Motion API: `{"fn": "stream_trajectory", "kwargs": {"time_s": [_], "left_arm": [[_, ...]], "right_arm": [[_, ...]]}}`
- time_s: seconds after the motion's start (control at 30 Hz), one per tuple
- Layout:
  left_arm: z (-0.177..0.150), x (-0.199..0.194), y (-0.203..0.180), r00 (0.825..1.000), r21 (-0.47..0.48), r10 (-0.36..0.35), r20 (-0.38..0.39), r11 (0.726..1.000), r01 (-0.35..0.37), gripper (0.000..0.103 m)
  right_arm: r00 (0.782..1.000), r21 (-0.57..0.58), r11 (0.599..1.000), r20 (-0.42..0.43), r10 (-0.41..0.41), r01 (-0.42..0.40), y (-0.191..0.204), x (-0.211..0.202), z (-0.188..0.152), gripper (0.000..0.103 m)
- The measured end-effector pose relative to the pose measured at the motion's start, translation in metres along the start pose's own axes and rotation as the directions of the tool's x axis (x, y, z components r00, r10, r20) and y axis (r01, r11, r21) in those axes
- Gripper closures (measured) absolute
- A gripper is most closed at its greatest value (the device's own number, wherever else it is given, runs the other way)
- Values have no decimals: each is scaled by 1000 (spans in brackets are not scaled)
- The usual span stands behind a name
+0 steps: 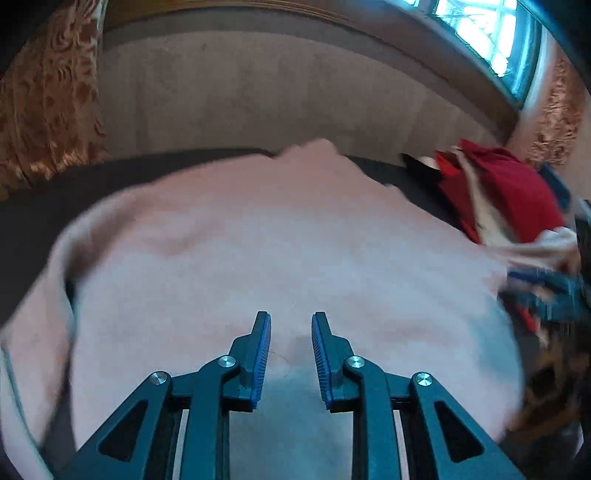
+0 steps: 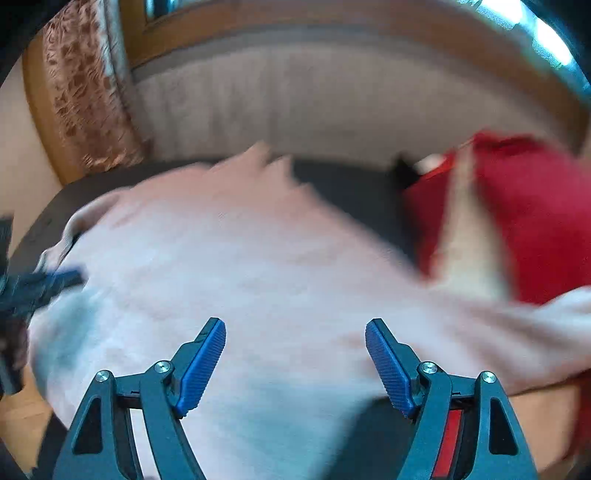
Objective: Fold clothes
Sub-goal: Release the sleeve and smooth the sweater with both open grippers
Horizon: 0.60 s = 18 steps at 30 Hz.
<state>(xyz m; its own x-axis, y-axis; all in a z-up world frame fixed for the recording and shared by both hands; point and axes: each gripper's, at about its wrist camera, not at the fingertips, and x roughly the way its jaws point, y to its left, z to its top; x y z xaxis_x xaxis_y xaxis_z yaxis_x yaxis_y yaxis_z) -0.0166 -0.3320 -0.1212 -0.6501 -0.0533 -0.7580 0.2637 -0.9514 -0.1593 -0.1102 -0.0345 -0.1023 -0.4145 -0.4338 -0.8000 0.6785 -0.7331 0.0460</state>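
Note:
A pale pink garment (image 1: 280,251) lies spread over a dark table (image 1: 44,206); it also fills the right wrist view (image 2: 258,266). My left gripper (image 1: 291,325) hovers over its near middle, open with a narrow gap and empty. My right gripper (image 2: 295,332) hovers over the garment's near part, wide open and empty. The right gripper shows blurred at the right edge of the left wrist view (image 1: 546,291). The left gripper shows blurred at the left edge of the right wrist view (image 2: 37,284). Both views are motion-blurred.
A pile of red and cream clothes (image 1: 502,192) lies at the table's far right, also in the right wrist view (image 2: 524,214). A grey sofa back (image 1: 258,92) stands behind the table, with a patterned curtain (image 1: 48,103) at left and a window (image 1: 480,33) above.

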Motion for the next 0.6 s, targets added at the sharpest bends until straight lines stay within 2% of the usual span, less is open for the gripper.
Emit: {"fn": "stream_trajectory", "kwargs": {"time_s": [0.07,0.2,0.23,0.33,0.37,0.5,0.6], "left_arm": [[10,13,9,998,-1,58,12,998,-58,81],[13,42,36,985,-57,171,17,984,-170,81],[8,49,46,980,-78,197,8,978,-196,80],[4,51,79,989,-205,144,32,969,-134,78],[5,53,83,988,-219,153,34,965,-141,78],[12,57,95,970,-258,239,41,940,-221,78],[18,64,113,967,-333,250,45,916,-222,78]], "right_arm": [[1000,33,999,-7,10,-10,9,30,2,26],[996,78,993,12,-91,90,24,75,7,25],[994,88,990,16,-108,107,26,84,10,20],[992,109,986,9,-127,126,20,101,31,6],[992,111,986,4,-124,123,19,109,38,0],[995,93,991,7,-102,101,20,139,74,0],[998,42,997,18,-68,67,26,162,104,0]]}}
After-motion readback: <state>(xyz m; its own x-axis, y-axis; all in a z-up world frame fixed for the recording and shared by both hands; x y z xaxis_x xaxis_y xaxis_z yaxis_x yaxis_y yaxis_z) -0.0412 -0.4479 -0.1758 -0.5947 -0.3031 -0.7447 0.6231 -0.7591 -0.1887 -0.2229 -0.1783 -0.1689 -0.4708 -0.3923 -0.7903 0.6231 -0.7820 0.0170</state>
